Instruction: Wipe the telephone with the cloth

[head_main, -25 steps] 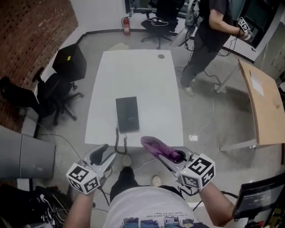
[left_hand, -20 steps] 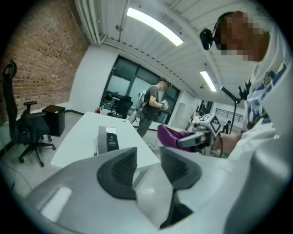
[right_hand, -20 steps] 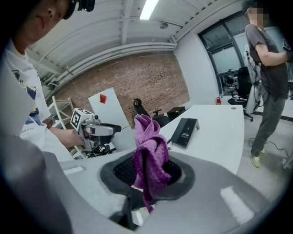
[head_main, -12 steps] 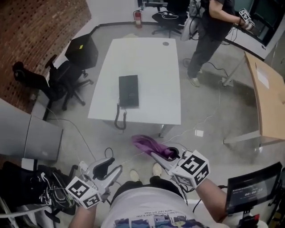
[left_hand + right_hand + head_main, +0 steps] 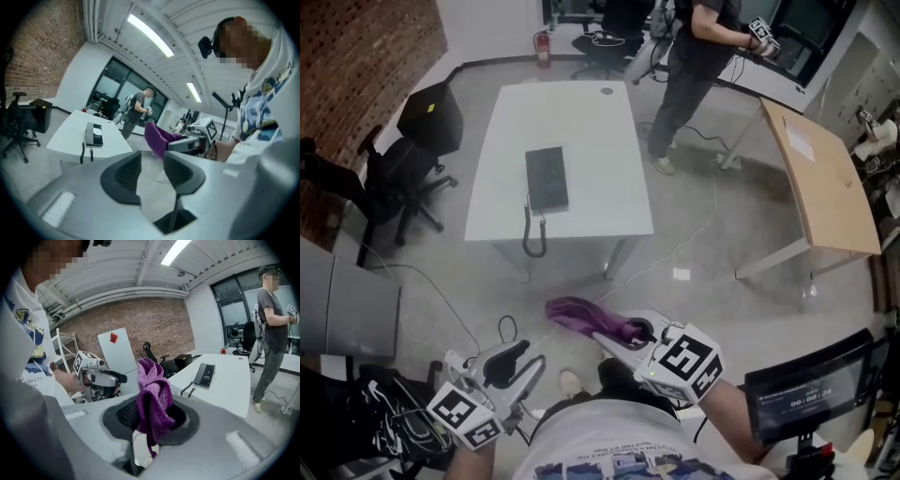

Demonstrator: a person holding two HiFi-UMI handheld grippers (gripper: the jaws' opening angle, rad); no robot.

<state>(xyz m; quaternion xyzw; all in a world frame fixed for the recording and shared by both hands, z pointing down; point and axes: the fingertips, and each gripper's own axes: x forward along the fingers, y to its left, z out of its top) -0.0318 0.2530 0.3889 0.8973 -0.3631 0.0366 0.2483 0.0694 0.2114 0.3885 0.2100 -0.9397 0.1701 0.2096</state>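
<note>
Right claw (image 5: 619, 333) pinching the purple cloth (image 5: 577, 314) btwn its pads; the cloth bunches up and sticks out past the tips, seen close in the right gripper view (image 5: 152, 399). Left claw (image 5: 530, 354) spread partway, its jaws have just been closing, nothing btwn them, only floor shows thru the gap (image 5: 151, 159). Both claws are over the floor, well apart from the near edge of the white worktop (image 5: 591, 141). Black telephone (image 5: 546, 178) lies flat on the worktop, left of centre, near the near edge, w/ its cord (image 5: 532, 234) looping down over that edge. Office chair (image 5: 384, 178) off the worktop's left edge. A standing person (image 5: 689, 56) is beyond the far right corner. Wooden table (image 5: 825, 178) further right, apart from the worktop
</note>
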